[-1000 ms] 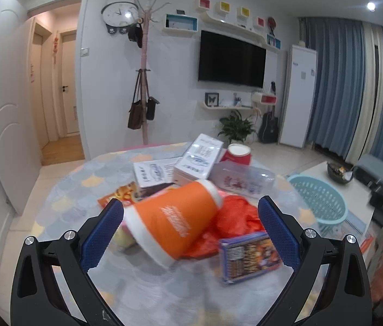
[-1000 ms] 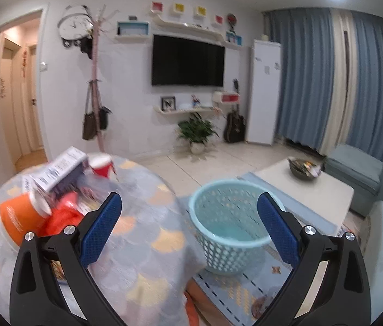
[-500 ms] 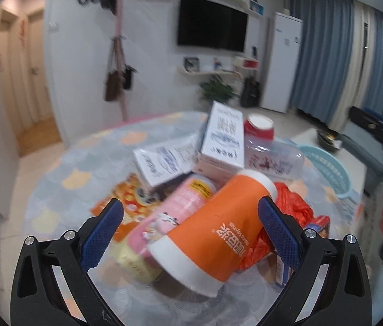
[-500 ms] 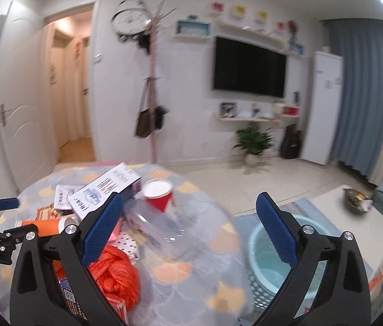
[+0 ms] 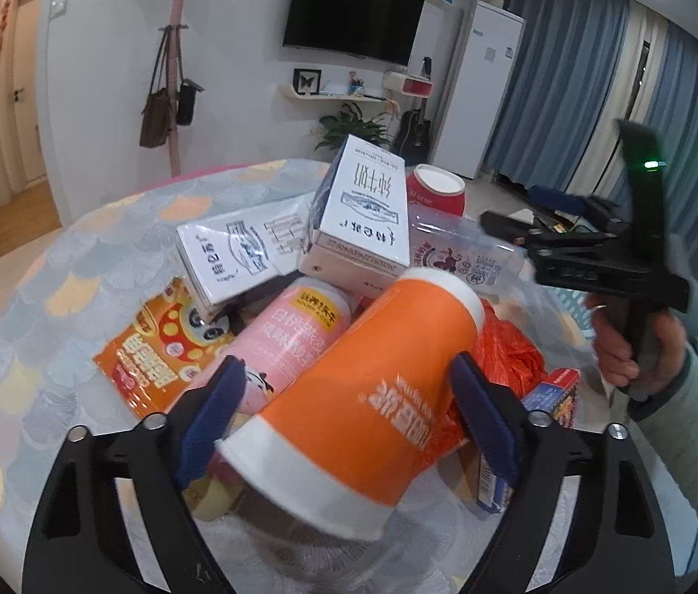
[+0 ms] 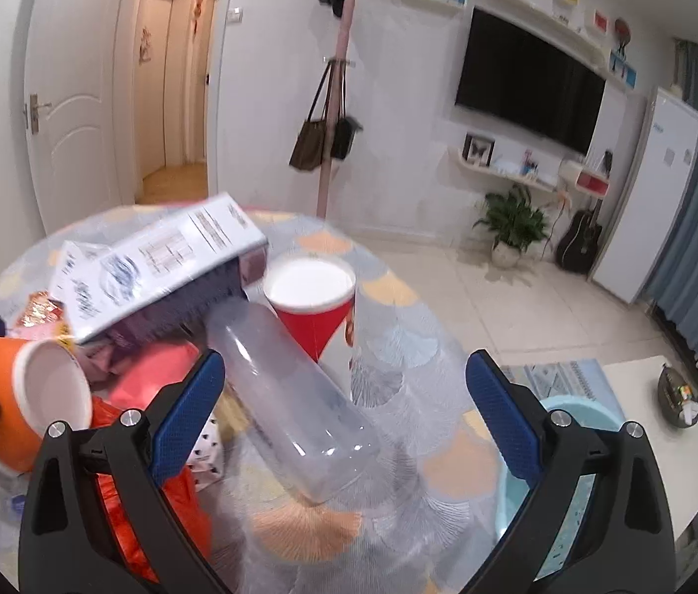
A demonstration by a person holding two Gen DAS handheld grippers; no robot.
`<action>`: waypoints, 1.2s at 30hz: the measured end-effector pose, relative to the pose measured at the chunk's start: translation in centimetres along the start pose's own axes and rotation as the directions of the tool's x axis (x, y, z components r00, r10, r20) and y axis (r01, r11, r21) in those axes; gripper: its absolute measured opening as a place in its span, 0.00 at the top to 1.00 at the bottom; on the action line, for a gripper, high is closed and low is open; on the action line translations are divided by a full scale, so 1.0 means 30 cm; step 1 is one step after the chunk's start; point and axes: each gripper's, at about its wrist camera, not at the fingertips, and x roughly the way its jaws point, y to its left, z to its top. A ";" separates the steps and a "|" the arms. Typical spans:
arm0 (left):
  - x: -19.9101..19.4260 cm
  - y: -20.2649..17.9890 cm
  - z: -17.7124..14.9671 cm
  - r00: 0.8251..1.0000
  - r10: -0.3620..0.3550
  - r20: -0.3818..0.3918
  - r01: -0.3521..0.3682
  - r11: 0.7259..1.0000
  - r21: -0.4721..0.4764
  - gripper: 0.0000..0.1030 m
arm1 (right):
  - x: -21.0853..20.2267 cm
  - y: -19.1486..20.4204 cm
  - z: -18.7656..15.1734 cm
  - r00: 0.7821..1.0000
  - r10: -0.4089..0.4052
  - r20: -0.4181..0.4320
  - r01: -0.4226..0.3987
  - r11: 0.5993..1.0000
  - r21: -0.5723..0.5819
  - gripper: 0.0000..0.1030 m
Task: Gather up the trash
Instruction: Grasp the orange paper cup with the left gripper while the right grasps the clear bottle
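Note:
A pile of trash lies on the round table (image 5: 42, 307). My left gripper (image 5: 349, 416) stands open around an orange paper cup (image 5: 373, 386) lying on its side; the pads are beside it, not pressing. Behind it lie a pink bottle (image 5: 294, 331), white cartons (image 5: 364, 218), a red cup (image 5: 435, 188) and an orange snack packet (image 5: 156, 346). My right gripper (image 6: 344, 411) is open, its jaws either side of a clear plastic bottle (image 6: 289, 396) lying on the table. The red cup (image 6: 314, 302) stands just beyond. The orange cup (image 6: 17, 396) shows at left.
A light blue basket (image 6: 522, 470) stands on the floor right of the table. An orange plastic bag (image 5: 502, 351) and a blue packet (image 5: 552, 396) lie at the pile's right. A coffee table (image 6: 656, 435) and sofa are further right.
My left gripper has moved forward so the orange cup now lies between its fingers. My right gripper has swung left from the basket to the pile, over the clear bottle.

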 end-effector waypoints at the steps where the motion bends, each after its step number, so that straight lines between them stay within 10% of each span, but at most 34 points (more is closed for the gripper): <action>1: -0.001 -0.003 -0.007 1.000 -0.010 -0.003 0.010 1.000 -0.003 0.24 | 0.018 -0.002 -0.002 1.000 0.005 -0.011 -0.005 1.000 0.000 0.09; 7: -0.022 -0.047 -0.030 1.000 -0.017 -0.010 0.017 0.999 0.028 0.37 | 0.099 0.006 -0.009 0.993 0.079 -0.086 -0.079 0.997 0.012 0.12; 18: -0.062 -0.133 -0.058 1.000 -0.014 0.014 0.014 1.000 -0.004 0.58 | 0.015 0.051 -0.065 0.984 0.114 -0.134 -0.110 0.993 0.038 0.55; 36: 0.035 -0.122 -0.066 0.999 -0.043 -0.026 0.039 0.992 -0.122 0.56 | -0.123 -0.015 -0.175 0.977 0.136 -0.167 -0.114 0.984 0.136 0.47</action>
